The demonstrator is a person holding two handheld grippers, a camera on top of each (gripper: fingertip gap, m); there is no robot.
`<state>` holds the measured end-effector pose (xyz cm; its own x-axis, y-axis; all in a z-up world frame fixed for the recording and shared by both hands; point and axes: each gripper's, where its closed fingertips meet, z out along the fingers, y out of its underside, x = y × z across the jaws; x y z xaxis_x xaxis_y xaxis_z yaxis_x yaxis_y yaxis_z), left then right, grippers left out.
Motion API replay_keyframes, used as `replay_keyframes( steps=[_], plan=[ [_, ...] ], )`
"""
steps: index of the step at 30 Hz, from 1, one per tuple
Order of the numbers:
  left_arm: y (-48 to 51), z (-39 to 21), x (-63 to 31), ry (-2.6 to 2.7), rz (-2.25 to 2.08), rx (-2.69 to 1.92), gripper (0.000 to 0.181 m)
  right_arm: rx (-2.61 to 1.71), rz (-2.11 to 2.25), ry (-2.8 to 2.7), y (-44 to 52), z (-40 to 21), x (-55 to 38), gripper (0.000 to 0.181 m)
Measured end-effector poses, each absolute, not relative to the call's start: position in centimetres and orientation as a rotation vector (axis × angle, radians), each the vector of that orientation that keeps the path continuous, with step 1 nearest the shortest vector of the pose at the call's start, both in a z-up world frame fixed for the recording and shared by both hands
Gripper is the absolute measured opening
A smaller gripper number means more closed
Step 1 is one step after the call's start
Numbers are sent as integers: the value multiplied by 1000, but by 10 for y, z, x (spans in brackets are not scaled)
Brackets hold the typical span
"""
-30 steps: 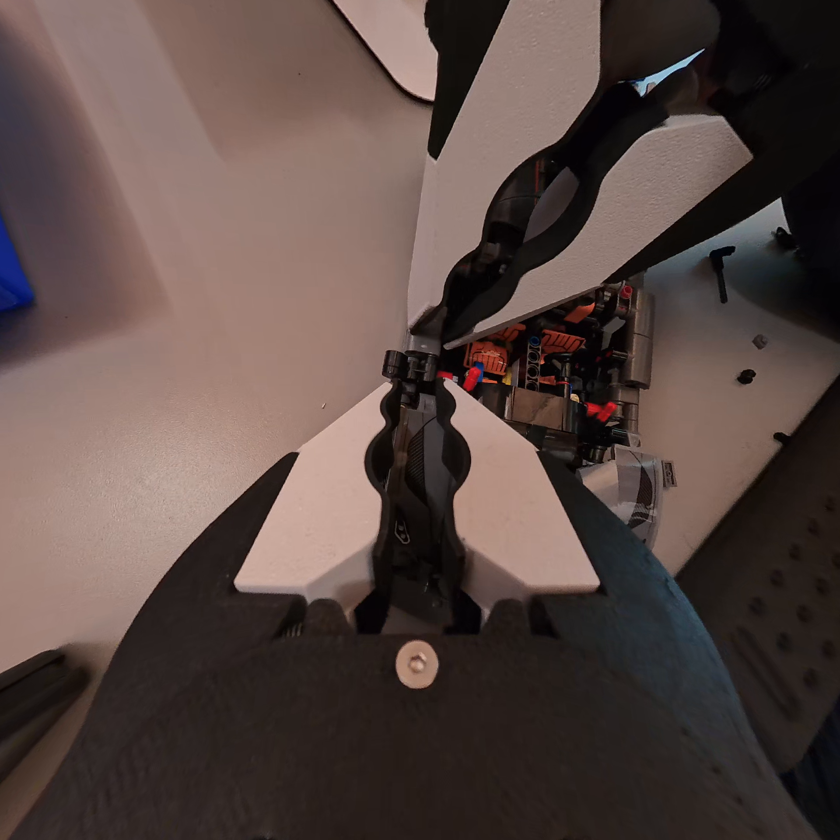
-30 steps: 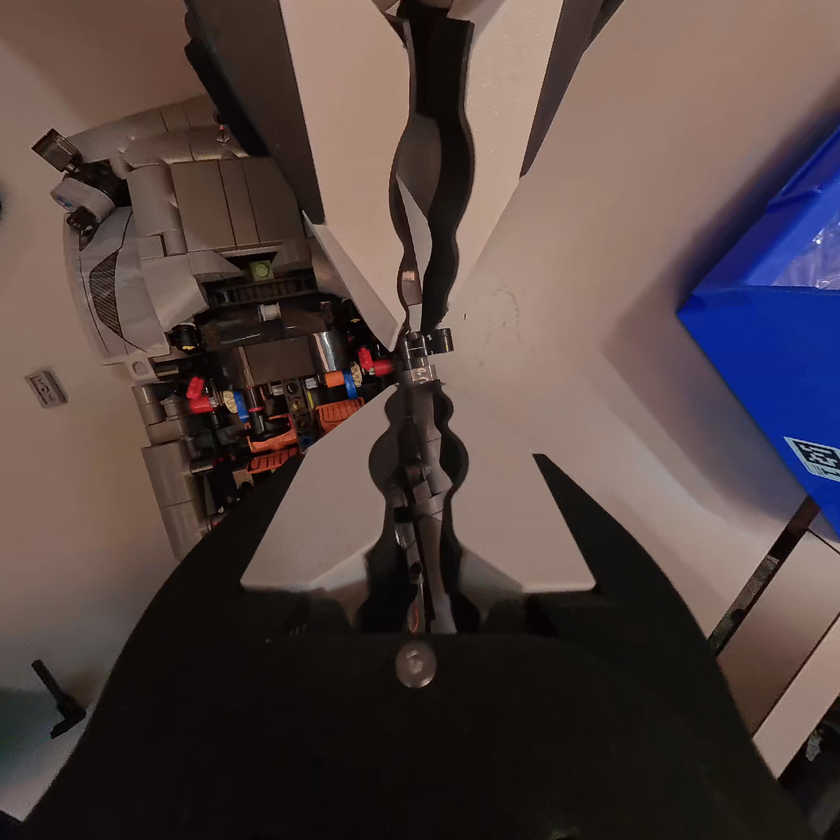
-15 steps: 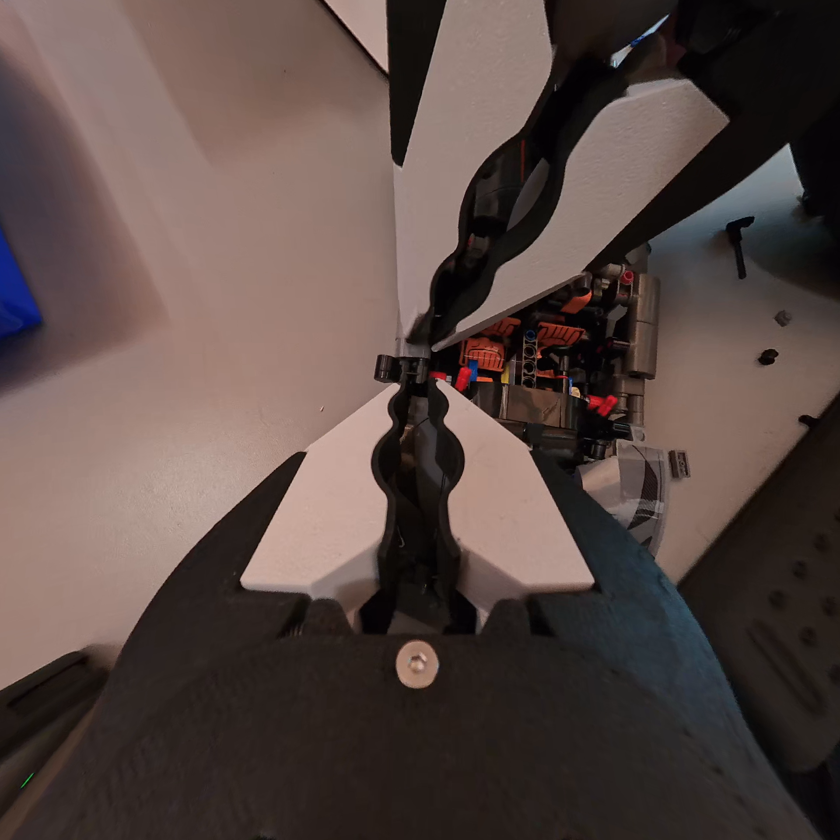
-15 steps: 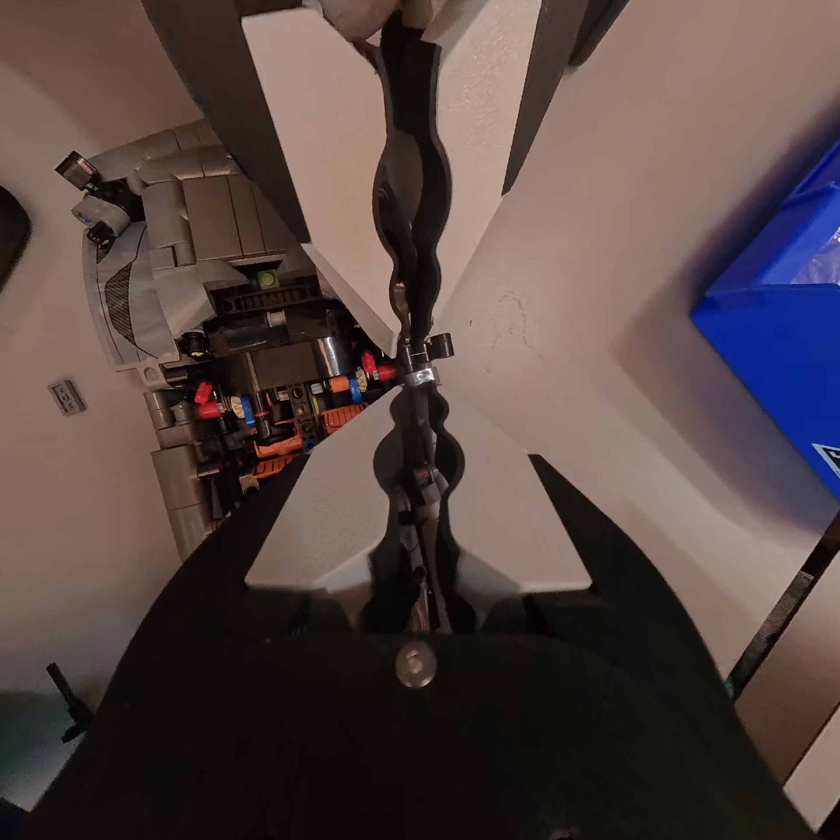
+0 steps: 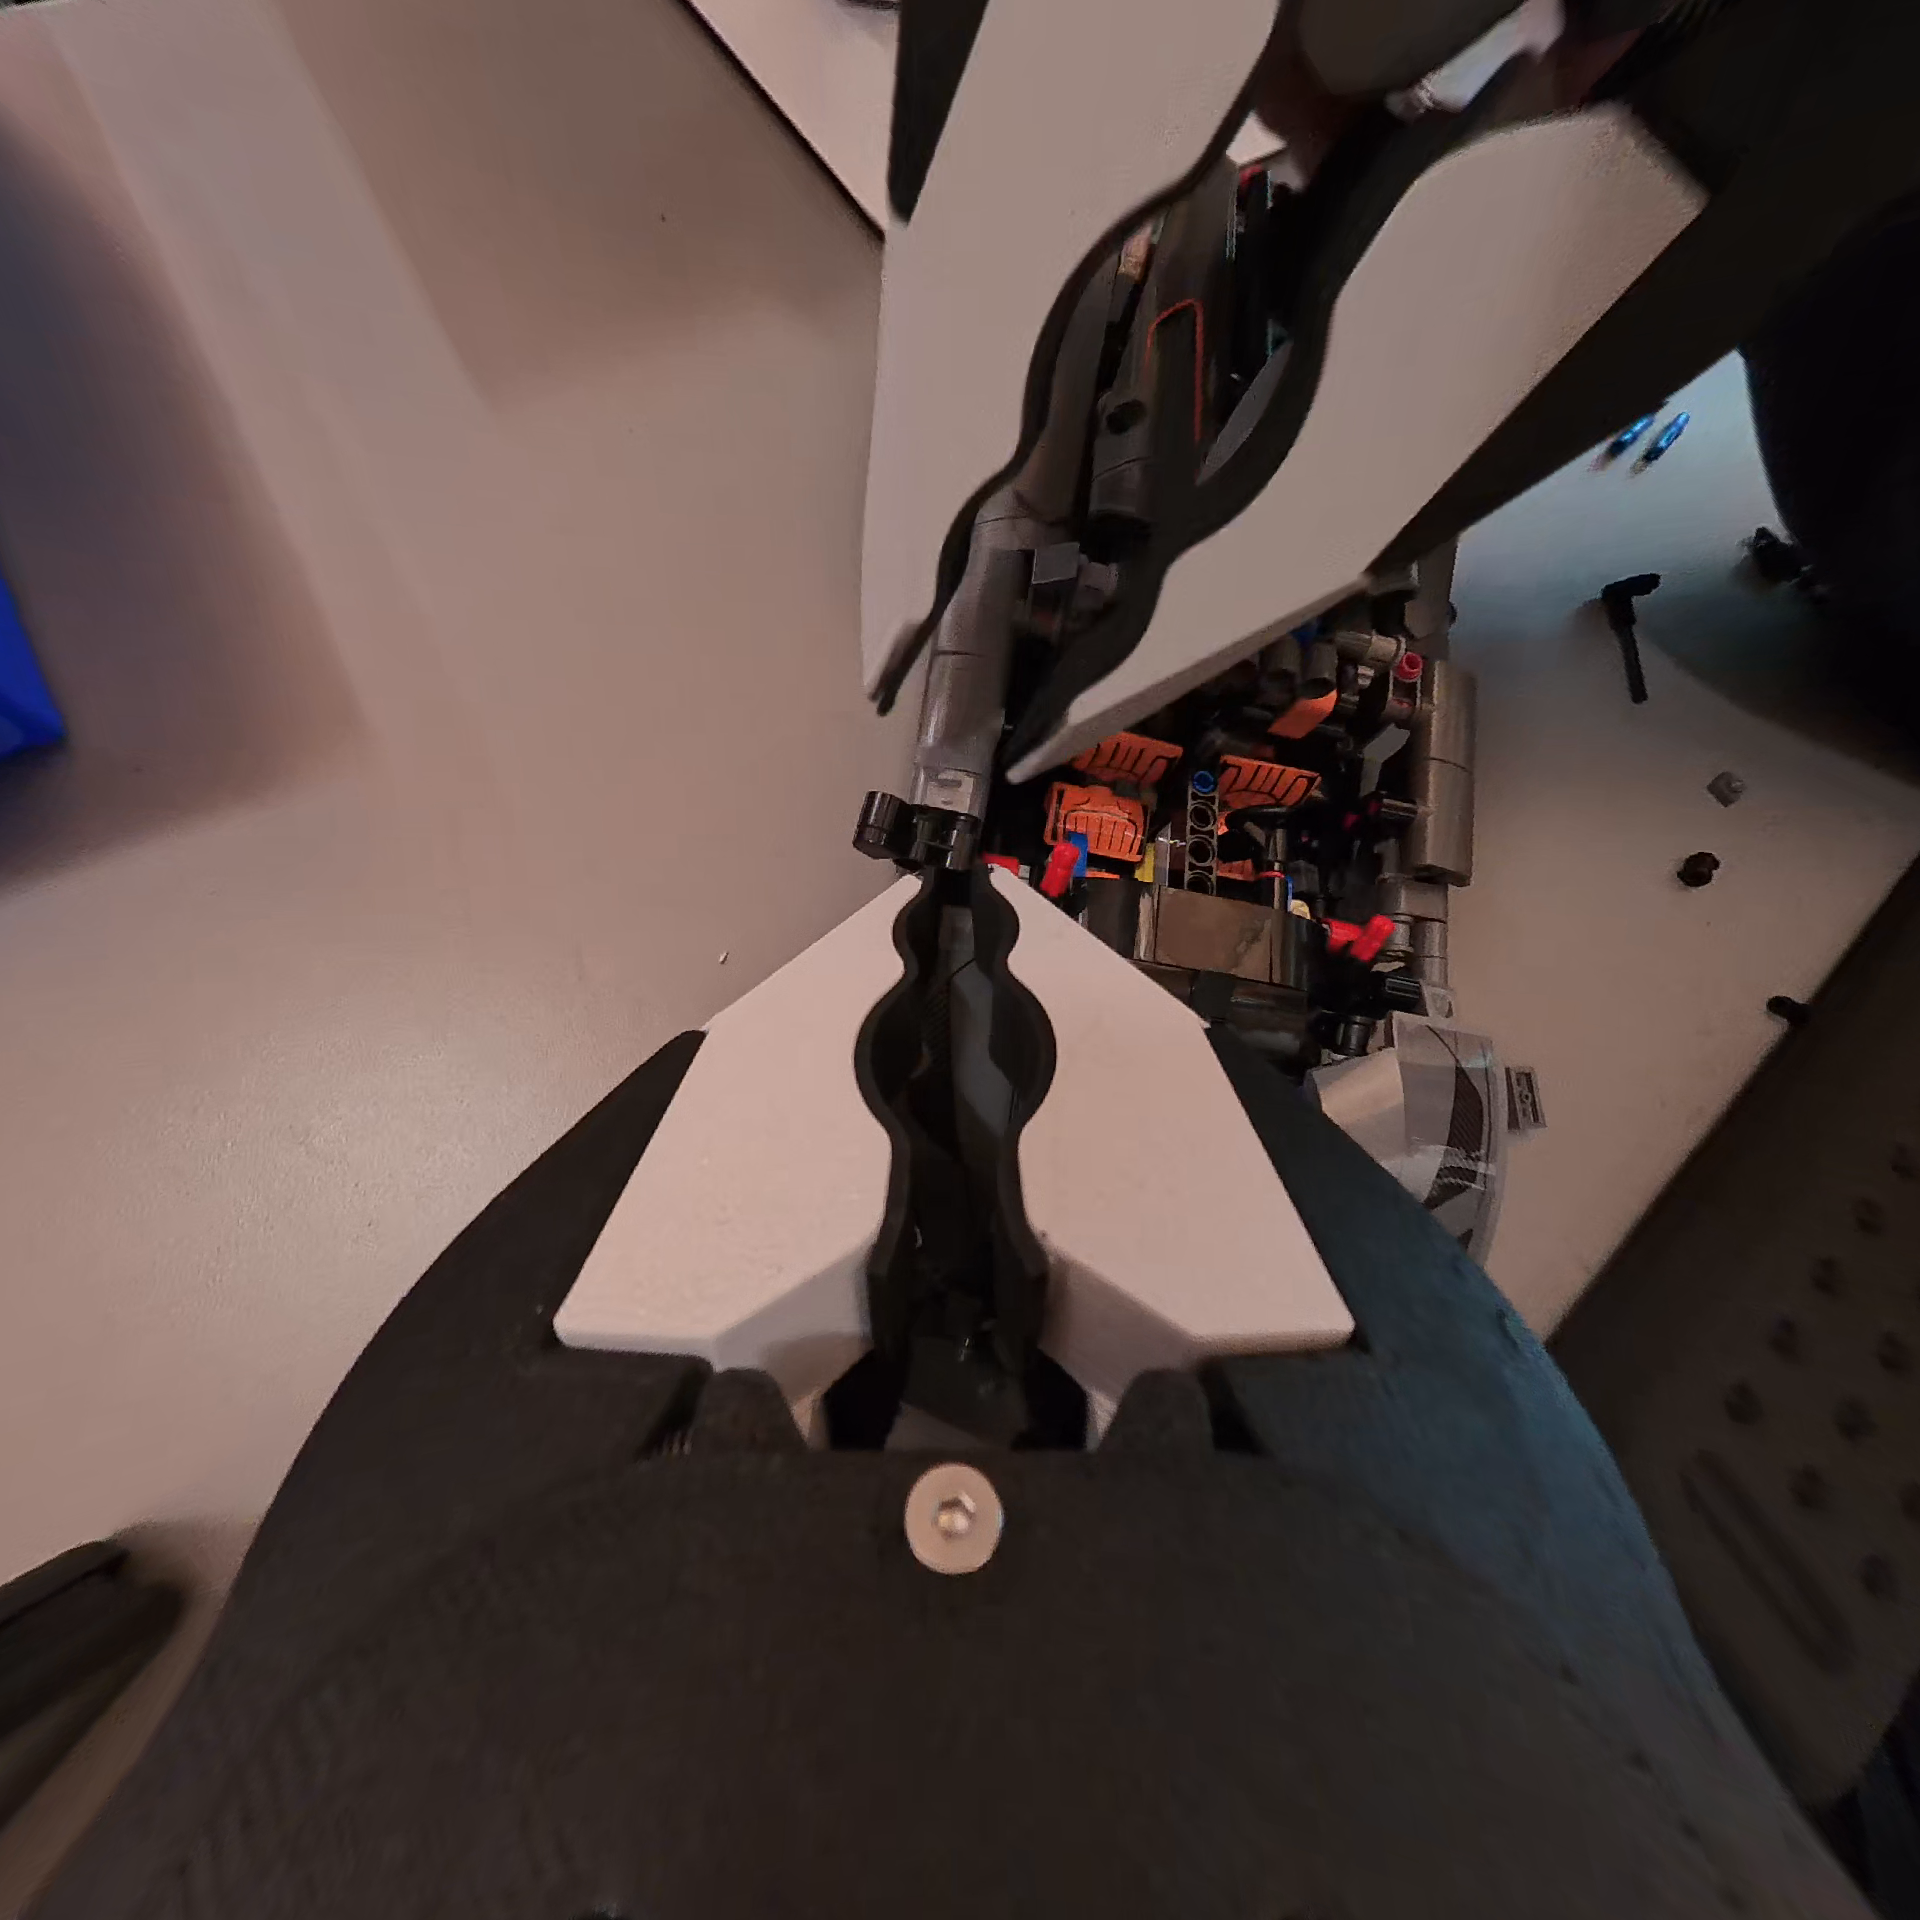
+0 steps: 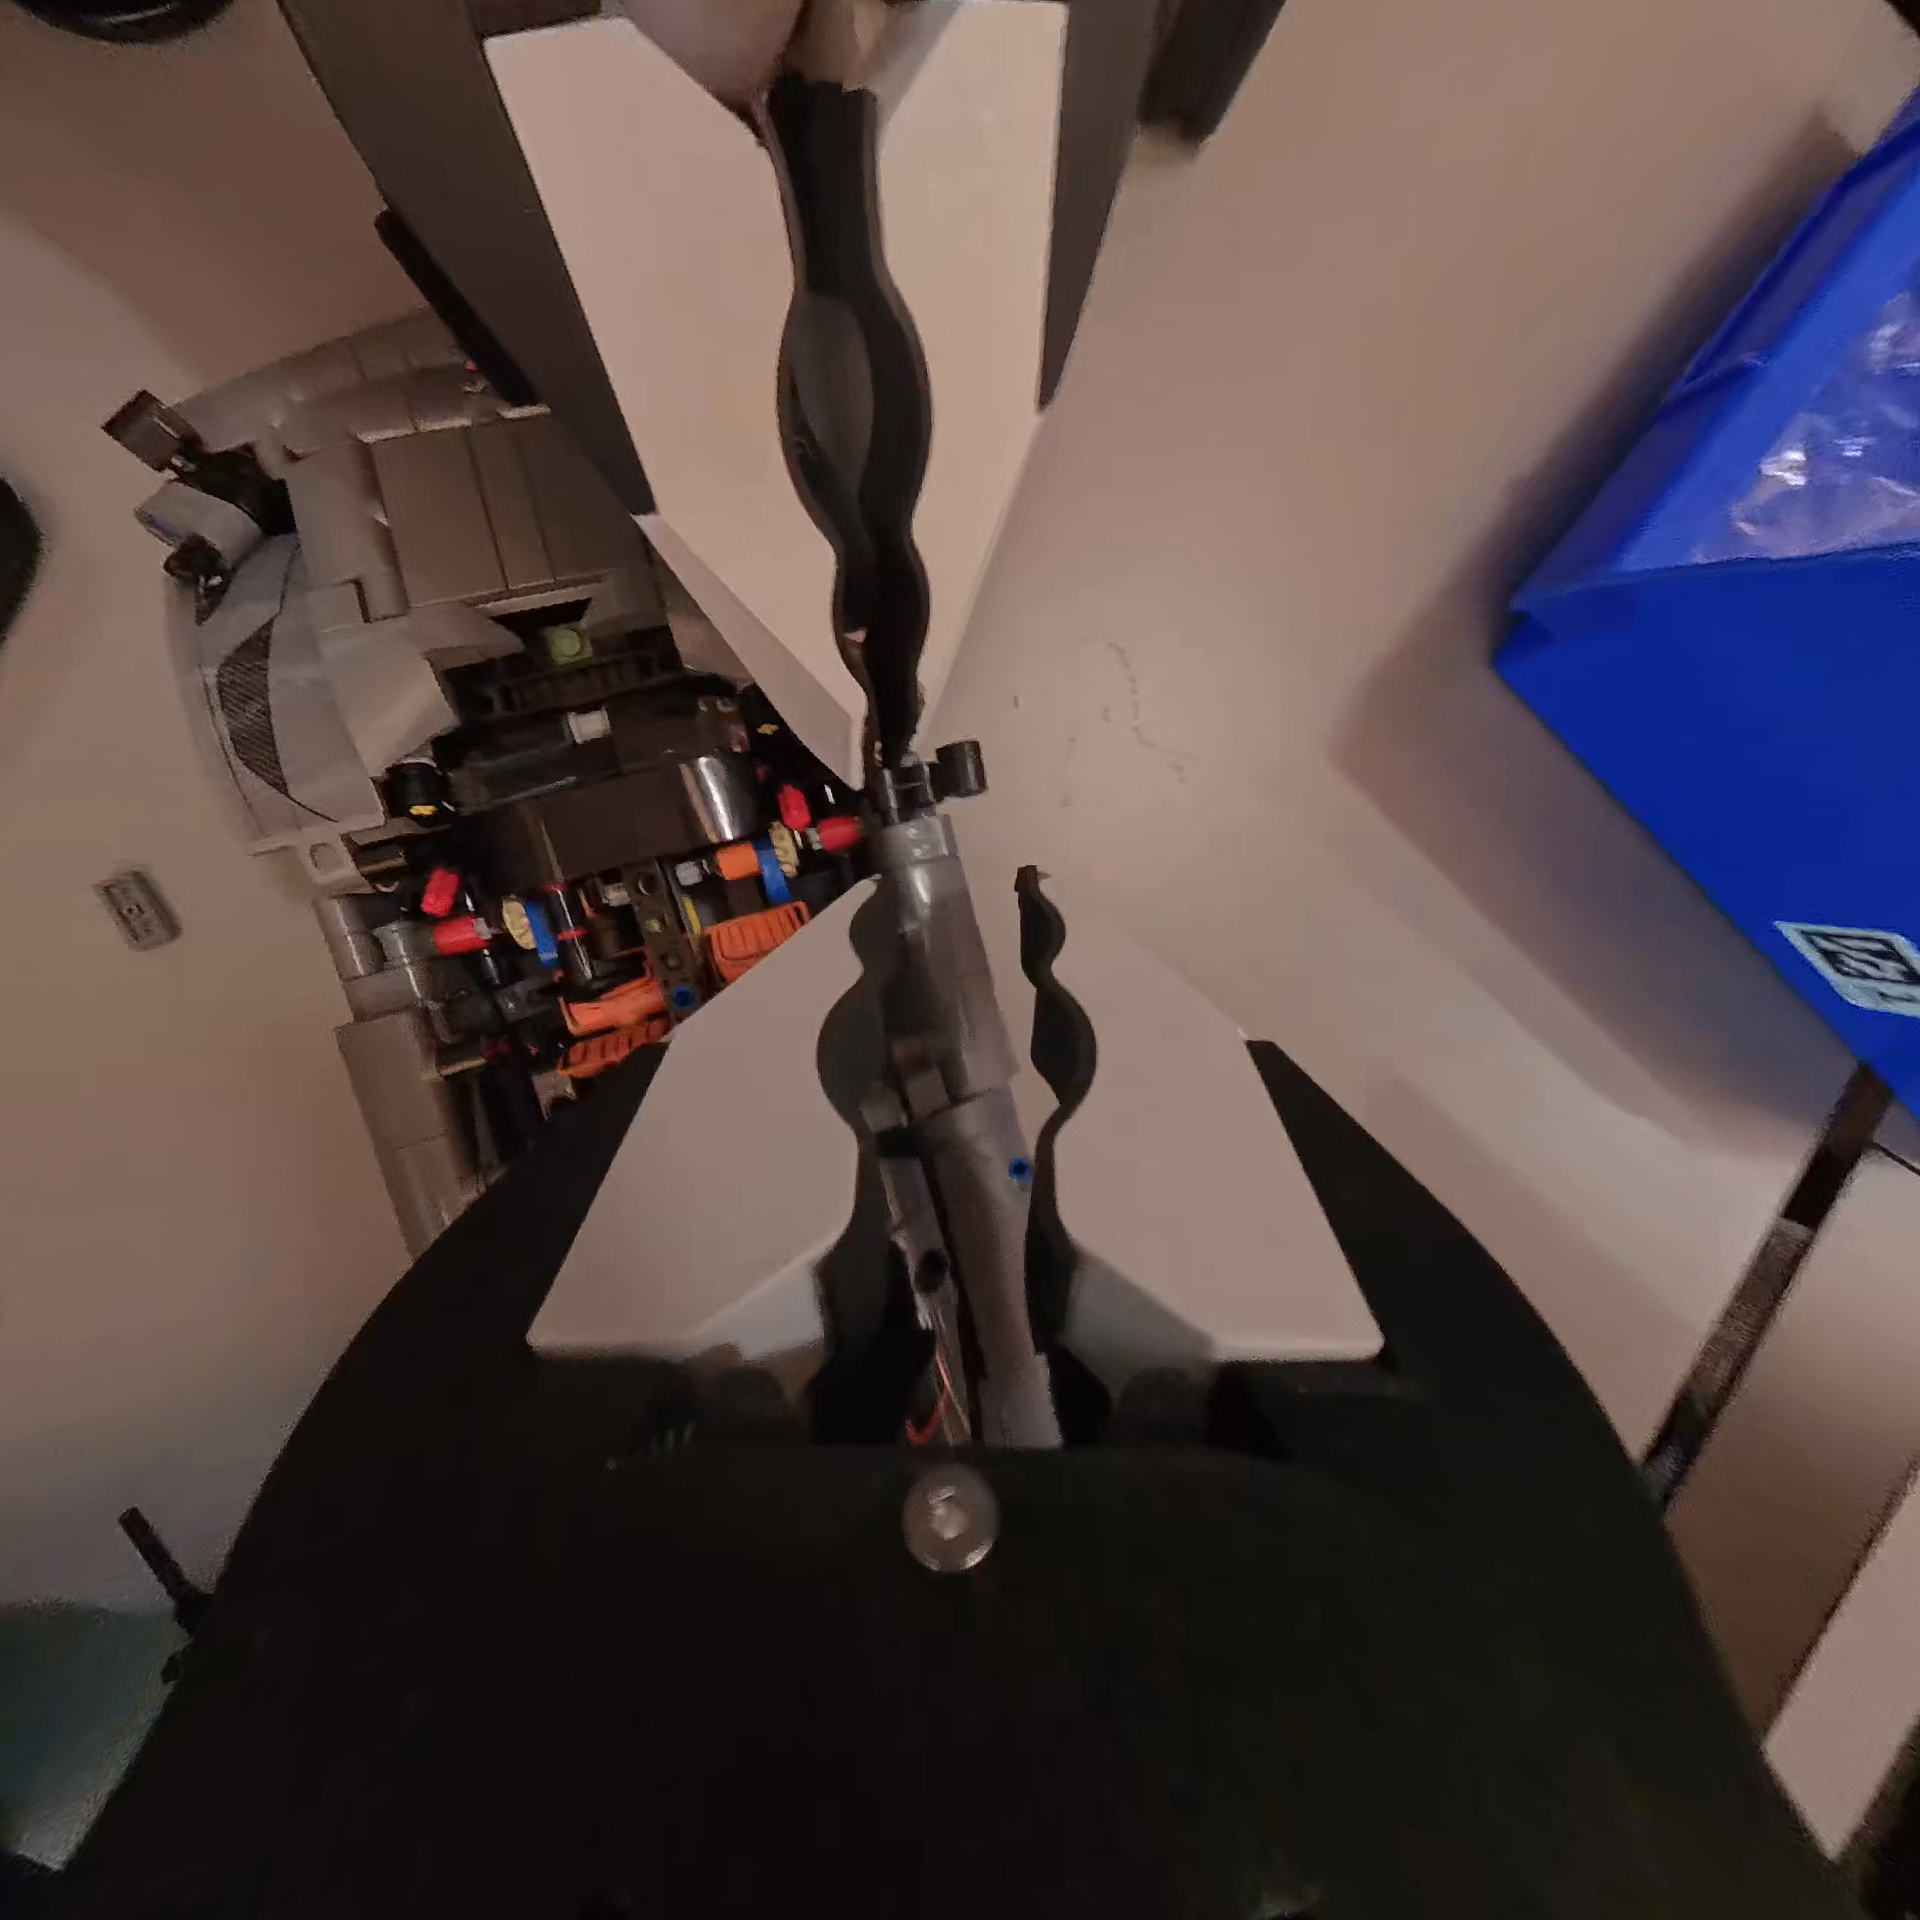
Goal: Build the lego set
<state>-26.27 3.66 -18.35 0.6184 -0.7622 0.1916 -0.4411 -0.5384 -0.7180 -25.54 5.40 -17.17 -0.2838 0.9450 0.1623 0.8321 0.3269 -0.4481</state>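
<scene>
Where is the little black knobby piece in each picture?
Left wrist view: the black knobby piece sits near the middle, just beyond the tip of the left tongs.
Right wrist view: it is near the middle, slightly above centre, between the two tongs' tips.
Shared landmark: the grey lego car beside it.

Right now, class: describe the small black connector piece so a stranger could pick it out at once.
Find the big grey lego model lying on the white table. Just beside its open, colourful middle, two grippers meet tip to tip. The black connector sits crosswise between those tips, capping a long grey lego assembly; nearby pins are red or blue.
</scene>
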Motion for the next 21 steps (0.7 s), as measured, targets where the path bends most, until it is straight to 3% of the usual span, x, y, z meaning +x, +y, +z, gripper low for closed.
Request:
replay_keyframes(
  steps=[8, 14, 19, 21],
  plan=[
    [38, -184, -262, 944, -655, -2213, 3, -1598, 441, -2236, 49, -180, -257, 8],
    [37, -184, -262, 944, -650, -2209, 3, -1640, 433, -2193, 55, -180, -258, 23],
    [37, -183, -263, 944, -657, -2209, 3, -1658, 506, -2187, 51, -178, -259, 24],
    [36, -183, -263, 937, -663, -2209, 4, -1668, 534, -2189, 49, -177, -258, 34]
  ],
)
